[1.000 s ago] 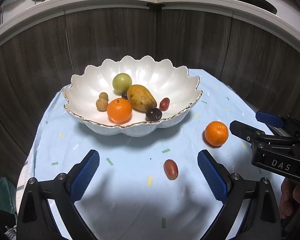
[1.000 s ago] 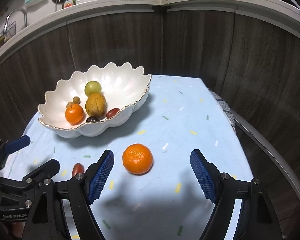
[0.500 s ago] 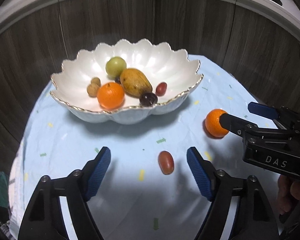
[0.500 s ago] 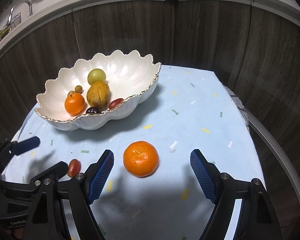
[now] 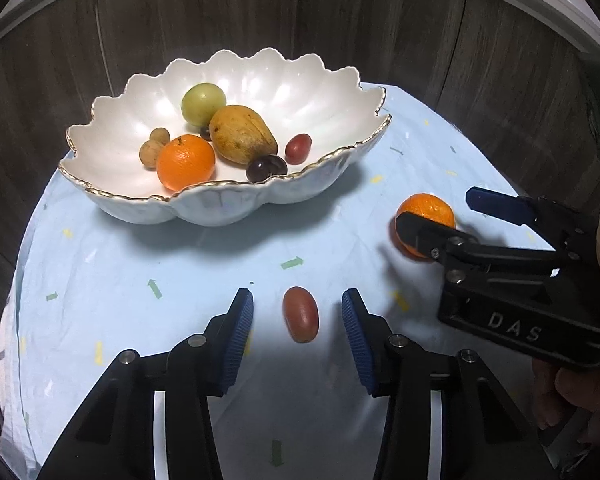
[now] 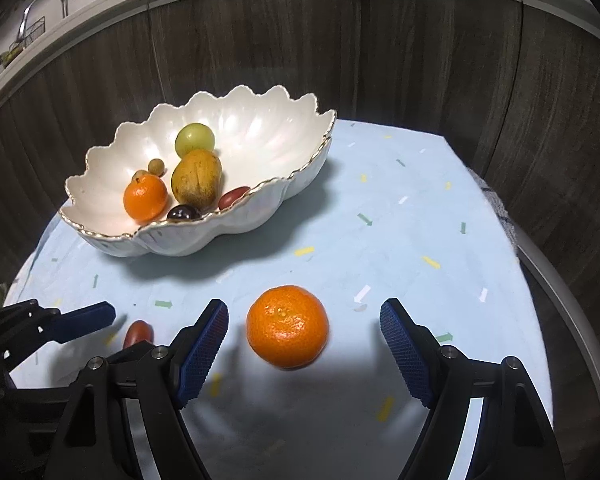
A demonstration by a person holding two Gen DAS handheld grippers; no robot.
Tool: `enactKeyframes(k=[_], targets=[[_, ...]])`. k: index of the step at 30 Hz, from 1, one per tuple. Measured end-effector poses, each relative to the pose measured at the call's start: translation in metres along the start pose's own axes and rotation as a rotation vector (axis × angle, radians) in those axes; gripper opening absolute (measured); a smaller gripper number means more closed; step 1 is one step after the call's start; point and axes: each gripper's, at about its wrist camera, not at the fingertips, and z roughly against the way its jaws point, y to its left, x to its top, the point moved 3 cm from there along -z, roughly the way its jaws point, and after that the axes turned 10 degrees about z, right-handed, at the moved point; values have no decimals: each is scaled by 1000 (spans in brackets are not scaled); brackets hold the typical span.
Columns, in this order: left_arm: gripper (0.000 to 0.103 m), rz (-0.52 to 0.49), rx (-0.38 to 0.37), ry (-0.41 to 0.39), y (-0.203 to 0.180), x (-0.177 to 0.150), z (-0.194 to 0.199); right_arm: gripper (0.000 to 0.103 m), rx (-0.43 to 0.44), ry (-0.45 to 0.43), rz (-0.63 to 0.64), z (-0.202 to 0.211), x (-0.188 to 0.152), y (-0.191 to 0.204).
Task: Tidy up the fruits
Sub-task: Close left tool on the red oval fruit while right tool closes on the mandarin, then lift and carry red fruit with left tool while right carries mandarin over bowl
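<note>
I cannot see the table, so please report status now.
Left gripper closing around red fruit, fingers not touching. Right gripper open around orange. Nothing blocking bowl.

Round table [image 6: 420, 208] wearing a pale blue cloth [image 5: 112, 280]

A white scalloped bowl [image 5: 220, 212] is sitting at the far left, a small red fruit [image 5: 300, 314] is lying near, and an orange [image 6: 287, 326] is resting to its right.

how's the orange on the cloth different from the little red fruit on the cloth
The orange is round, bright and far bigger; the red fruit is small, oval and dark red. The orange sits between the wide-open right gripper; the red fruit lies between the closing left gripper, untouched. Both rest on the blue cloth, outside the bowl.
</note>
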Motion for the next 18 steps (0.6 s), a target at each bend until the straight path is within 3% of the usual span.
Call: enactKeyframes(k=[5,13,18], targets=[[33,20,13,24,4,-1,-6,74,5,14,17,-7,-4,5],[23,29,-6,33,4,-2,-6,51,17,63,12,-20,-10,7],[18,21,-16,33,3,-3,-5,45,26,59,14,-19,-10,8]])
